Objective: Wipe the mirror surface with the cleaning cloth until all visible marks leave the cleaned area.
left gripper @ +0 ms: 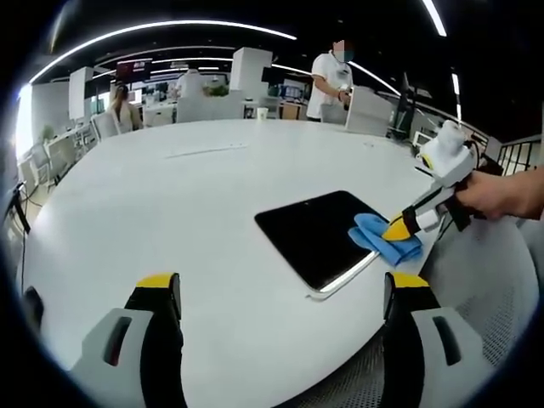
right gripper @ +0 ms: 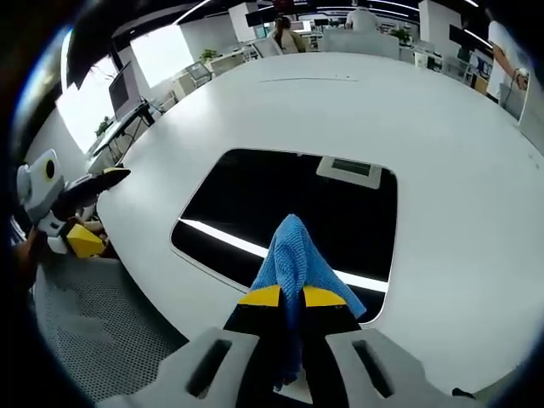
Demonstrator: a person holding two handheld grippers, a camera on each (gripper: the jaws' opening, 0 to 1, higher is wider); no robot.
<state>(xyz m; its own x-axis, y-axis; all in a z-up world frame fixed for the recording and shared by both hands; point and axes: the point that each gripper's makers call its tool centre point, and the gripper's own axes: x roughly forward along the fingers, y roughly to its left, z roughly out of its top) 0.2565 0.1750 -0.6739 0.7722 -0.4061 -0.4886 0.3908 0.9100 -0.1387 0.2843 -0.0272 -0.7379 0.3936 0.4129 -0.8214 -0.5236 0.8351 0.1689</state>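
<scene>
Right gripper (right gripper: pixel 291 297) with jaws clamped on the blue cloth (right gripper: pixel 293 255), pressing it onto the near edge of the dark mirror (right gripper: pixel 289 191). Mirror flat on the white worktop (right gripper: pixel 425 110), close to its rim. Left gripper (left gripper: pixel 282 287) held above the worktop, jaws apart, nothing between them. Two people (left gripper: pixel 330 81) standing beyond the worktop's far side.

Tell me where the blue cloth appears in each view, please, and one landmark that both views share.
Left gripper view: the cloth lies right of centre, on the mirror's right corner, held by the right tool.
Right gripper view: the cloth is at bottom centre, rising from this view's own tool over the mirror's near edge.
Shared landmark: the dark mirror on the white table.
</scene>
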